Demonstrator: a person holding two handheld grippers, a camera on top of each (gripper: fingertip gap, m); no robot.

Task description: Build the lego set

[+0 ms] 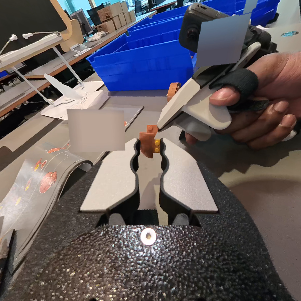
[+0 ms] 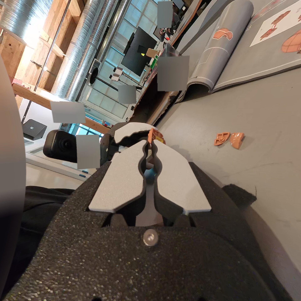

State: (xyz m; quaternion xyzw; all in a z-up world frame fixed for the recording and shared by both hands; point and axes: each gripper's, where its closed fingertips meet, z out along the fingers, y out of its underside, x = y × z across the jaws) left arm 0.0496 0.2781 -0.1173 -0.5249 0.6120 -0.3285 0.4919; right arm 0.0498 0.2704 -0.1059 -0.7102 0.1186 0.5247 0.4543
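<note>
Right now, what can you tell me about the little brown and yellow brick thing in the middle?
The brick piece is small shiny plastic: a curved brown part, a yellow studded part on its side, and a thin brown plate with one stud on top. It is held above the grey table. The left tongs squeeze its sides; the right tongs pinch the top plate's edge.

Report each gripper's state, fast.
Left gripper: closed on a small brown-and-yellow plastic brick assembly, pads against its sides.
Right gripper: pinched shut on a thin brown studded plate at the assembly's top.
</note>
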